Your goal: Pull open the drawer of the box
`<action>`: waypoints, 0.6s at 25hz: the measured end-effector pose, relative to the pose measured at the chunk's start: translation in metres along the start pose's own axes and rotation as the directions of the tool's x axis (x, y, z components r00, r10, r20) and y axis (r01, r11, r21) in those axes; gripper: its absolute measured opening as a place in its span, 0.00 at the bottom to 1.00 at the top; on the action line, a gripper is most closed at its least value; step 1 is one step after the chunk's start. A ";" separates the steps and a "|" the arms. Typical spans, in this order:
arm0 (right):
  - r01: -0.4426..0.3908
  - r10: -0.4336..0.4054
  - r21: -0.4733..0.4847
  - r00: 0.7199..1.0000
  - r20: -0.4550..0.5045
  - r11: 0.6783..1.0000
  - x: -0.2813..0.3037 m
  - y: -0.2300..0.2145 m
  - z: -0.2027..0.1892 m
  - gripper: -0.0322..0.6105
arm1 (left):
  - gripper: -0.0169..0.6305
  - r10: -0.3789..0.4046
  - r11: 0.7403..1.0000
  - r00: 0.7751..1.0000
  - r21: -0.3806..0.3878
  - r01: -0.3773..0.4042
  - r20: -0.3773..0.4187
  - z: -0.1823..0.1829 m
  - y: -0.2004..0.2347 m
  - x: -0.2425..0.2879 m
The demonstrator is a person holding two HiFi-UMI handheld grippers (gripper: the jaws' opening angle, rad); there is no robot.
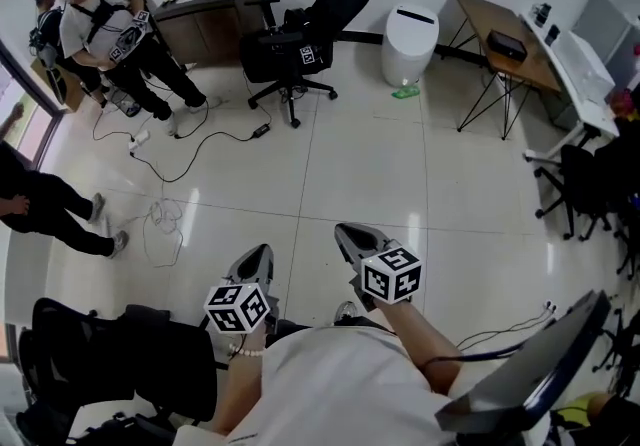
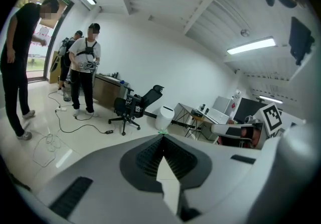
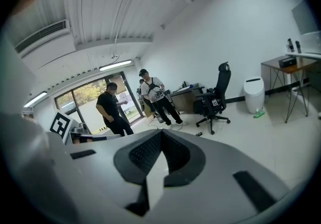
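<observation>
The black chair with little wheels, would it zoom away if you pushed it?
Probably yes: the black chair stands on castors on a smooth, shiny floor, so it should roll easily. Its legs spread wide, so a low push likely won't tip it. A shove high on the tall backrest might rock it.

A black wheeled office chair (image 1: 300, 44) stood on the pale tiled floor (image 1: 350, 174) near the far wall. Left of it was a brown wooden desk (image 1: 205, 19), and further left a person in a white shirt (image 1: 105, 29). Right of the chair sat a white rounded bin (image 1: 410, 39), then a wooden desk on thin metal legs (image 1: 490, 24) carrying a small black box (image 1: 507, 44). Black cables (image 1: 175, 169) lay on the floor before the person.
</observation>
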State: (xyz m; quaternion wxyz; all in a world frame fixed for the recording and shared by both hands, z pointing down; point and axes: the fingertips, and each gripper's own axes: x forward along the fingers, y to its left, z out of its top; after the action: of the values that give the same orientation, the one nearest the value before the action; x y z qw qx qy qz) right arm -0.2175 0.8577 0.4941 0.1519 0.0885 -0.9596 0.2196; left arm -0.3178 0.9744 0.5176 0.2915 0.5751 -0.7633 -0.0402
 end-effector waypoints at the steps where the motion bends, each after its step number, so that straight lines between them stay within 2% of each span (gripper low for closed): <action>1: 0.012 -0.012 0.007 1.000 0.008 1.000 -0.006 -0.007 0.001 0.03 | 0.03 -0.015 1.000 1.000 0.009 0.015 -0.008 -0.001 -0.008 0.007; 8: 0.123 -0.129 0.084 0.989 0.069 0.989 -0.067 -0.070 -0.002 0.03 | 0.03 -0.126 0.988 0.990 0.081 0.131 -0.071 -0.011 -0.075 0.056; 15: 0.245 -0.264 0.181 0.960 0.091 0.953 -0.115 -0.129 -0.013 0.03 | 0.03 -0.212 0.966 0.966 0.114 0.230 -0.151 -0.024 -0.124 0.101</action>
State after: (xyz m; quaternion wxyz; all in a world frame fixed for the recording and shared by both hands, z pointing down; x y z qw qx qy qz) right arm -0.0760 0.7607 0.5183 0.1159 0.2364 -0.9254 0.2727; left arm -0.2168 0.8478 0.5284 0.2989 0.6760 -0.6733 0.0175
